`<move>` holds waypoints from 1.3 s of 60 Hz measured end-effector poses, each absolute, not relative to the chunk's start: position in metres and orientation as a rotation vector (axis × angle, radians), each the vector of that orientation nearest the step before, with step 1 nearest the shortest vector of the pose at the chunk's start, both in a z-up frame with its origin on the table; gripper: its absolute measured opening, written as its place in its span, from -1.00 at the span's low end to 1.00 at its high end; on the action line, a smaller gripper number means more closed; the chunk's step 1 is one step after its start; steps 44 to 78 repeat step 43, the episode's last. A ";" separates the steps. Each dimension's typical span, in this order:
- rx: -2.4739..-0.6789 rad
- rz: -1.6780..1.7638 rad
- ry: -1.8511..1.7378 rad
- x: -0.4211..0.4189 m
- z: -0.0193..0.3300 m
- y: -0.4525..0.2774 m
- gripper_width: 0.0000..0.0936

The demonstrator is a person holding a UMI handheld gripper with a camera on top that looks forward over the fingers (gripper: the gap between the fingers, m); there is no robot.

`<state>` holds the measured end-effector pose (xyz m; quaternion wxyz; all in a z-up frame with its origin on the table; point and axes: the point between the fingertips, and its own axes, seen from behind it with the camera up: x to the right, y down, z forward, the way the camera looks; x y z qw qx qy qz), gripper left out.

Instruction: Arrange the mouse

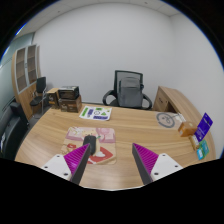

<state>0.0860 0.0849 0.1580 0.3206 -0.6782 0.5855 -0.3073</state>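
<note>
Fingers [85, 150] apart, nothing held; mouse [103, 151] lower centre between them on pad [90, 135]: light, rigid, smooth; grip its sides.

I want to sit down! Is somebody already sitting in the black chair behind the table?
No, the black chair beyond the table is empty, with no person in it.

Light wooden office table [60, 140] carrying a pink rectangular mat [91, 136]. Purple box [204, 126] and round clock [166, 119] lie on the table's right side.
</note>
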 end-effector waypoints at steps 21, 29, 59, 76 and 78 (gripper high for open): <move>-1.672 -0.922 1.715 -0.090 0.219 -0.071 0.86; -1.642 -0.969 1.737 -0.136 0.227 -0.110 0.86; -1.641 -0.969 1.736 -0.182 0.228 -0.129 0.85; -1.641 -0.969 1.736 -0.182 0.228 -0.129 0.85; -1.641 -0.969 1.736 -0.182 0.228 -0.129 0.85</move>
